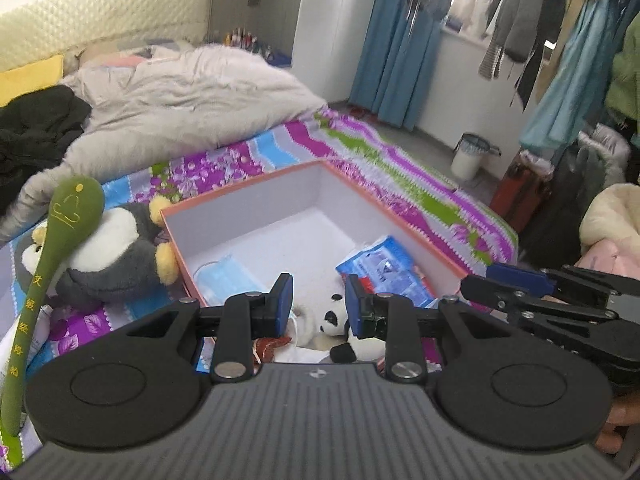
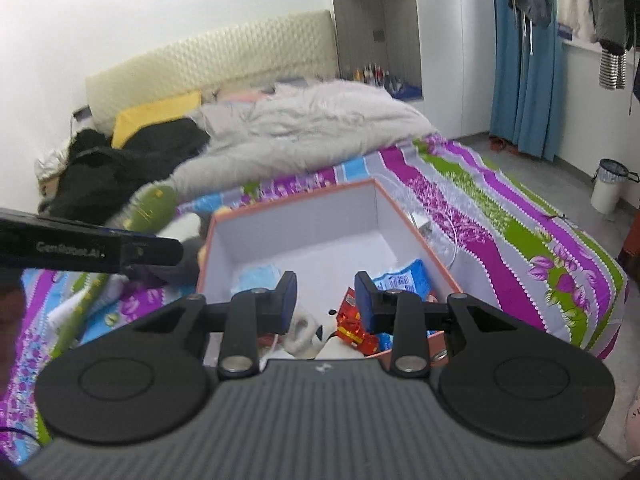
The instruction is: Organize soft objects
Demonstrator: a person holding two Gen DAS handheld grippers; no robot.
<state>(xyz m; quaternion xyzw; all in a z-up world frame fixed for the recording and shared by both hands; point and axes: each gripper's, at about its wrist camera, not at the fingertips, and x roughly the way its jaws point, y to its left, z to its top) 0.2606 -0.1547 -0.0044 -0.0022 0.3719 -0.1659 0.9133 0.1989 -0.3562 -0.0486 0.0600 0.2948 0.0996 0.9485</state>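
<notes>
An orange-rimmed box [image 1: 256, 204] [image 2: 300, 220] with white walls stands open on the bed. Inside lie a white panda plush [image 1: 328, 316] [image 2: 308, 332], a blue face mask [image 1: 224, 276] [image 2: 256, 274], a blue packet [image 1: 384, 268] [image 2: 404, 276] and a red snack packet [image 2: 352, 322]. My left gripper [image 1: 318, 304] [image 2: 160, 256] hovers over the box's near end, open, with nothing between its pads. My right gripper [image 2: 326, 300] [image 1: 484, 280] hangs beside it, also open and holding nothing. A grey penguin plush [image 1: 108, 252] and a green padded stick [image 1: 60, 248] [image 2: 152, 204] lie left of the box.
The bed has a striped purple, green and blue sheet [image 1: 400, 168], a rumpled grey quilt [image 1: 192, 96], black clothing [image 1: 36, 128] and a yellow pillow [image 2: 156, 116]. A white bin [image 1: 470, 156] stands on the floor. Clothes hang at the right by blue curtains [image 1: 396, 40].
</notes>
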